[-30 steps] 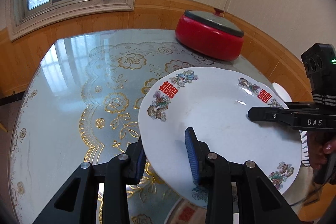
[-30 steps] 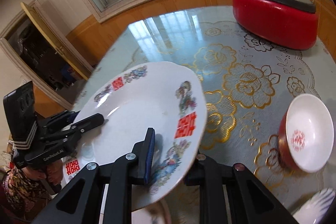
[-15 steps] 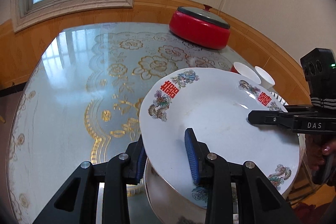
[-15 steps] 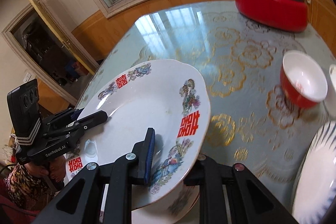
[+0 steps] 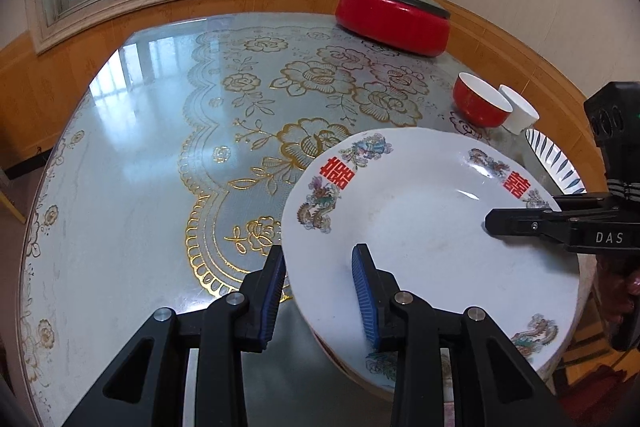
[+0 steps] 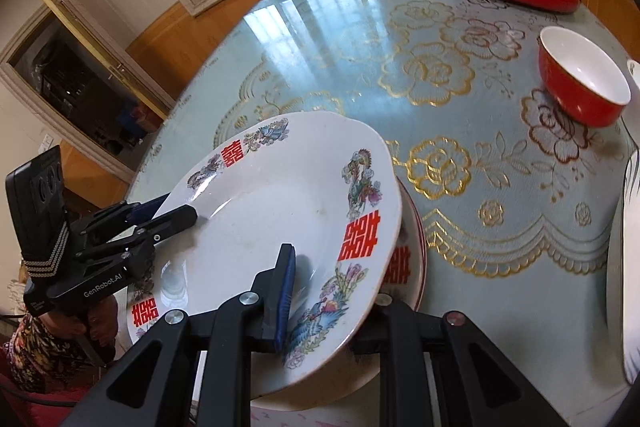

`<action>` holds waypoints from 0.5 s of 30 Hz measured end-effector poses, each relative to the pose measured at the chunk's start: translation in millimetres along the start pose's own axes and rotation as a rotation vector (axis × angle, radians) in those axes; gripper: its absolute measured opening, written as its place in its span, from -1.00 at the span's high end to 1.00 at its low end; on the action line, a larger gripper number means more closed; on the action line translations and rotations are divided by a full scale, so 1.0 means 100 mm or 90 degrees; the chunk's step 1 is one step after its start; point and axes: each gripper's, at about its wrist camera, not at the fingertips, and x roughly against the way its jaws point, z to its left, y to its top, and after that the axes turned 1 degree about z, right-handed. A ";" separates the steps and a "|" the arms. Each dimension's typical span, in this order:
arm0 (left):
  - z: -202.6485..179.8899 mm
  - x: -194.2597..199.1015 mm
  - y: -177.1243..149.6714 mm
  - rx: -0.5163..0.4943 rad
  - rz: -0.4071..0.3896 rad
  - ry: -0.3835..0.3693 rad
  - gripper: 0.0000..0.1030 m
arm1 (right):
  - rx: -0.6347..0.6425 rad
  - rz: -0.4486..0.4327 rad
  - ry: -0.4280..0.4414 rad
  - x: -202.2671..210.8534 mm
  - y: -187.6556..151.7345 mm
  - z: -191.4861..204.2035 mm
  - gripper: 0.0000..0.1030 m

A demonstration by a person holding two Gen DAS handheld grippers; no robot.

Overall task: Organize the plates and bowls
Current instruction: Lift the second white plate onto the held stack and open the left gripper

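Both tongs (image 5: 320,291) (image 6: 332,291), angled steeply downward, clamp the plate's (image 5: 420,223) opposite rims.

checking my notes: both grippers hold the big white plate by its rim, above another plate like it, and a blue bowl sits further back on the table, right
Not quite: the bowl further back on the table is red outside and white inside, not blue, as the right wrist view shows. The rest holds: the left gripper and the right gripper each clamp the rim of the big white plate, which hangs above another plate like it.

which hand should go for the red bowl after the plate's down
Right. The red bowl sits on the right gripper's side of the table; the left gripper grips the plate's far rim.
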 end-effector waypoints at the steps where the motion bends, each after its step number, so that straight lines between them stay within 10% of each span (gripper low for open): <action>1: -0.01 0.01 0.00 -0.005 -0.003 0.000 0.35 | 0.003 0.002 -0.009 0.00 -0.02 0.01 0.61; 15: -0.26 -0.01 -0.08 -0.050 0.002 -0.043 0.44 | -0.061 -0.004 -0.009 0.13 -0.19 -0.12 0.56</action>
